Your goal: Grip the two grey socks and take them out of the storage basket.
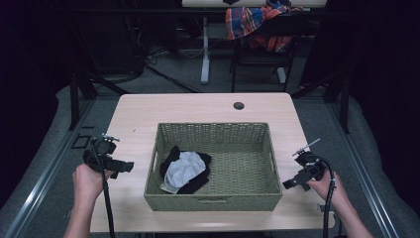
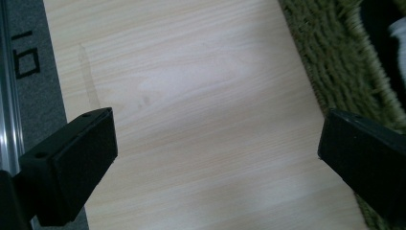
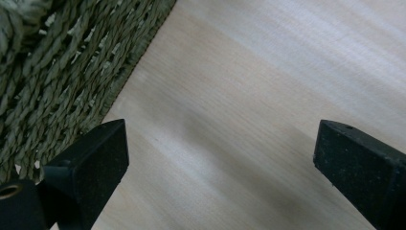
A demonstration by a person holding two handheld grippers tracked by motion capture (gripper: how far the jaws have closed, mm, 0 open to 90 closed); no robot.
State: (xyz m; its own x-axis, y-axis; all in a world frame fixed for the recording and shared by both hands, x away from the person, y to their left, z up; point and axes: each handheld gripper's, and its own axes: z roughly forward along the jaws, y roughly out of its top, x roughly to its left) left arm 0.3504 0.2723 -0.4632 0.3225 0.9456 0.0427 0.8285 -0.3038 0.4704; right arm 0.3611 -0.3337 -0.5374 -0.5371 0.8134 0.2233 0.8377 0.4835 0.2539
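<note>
Pale wood table (image 1: 133, 114) under dim light; left gripper (image 1: 119, 167) and right gripper (image 1: 292, 182) hover wide open, empty, flanking the basket (image 1: 213, 201); cloths (image 1: 185, 169) lie bunched at its left; a reaching jaw may likely snag the weave or lift both cloths together.

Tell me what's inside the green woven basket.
In the basket, a black cloth lies at its left end with a grey-white cloth on top. The remaining floor is bare weave. Anything beneath the cloths is covered.
</note>
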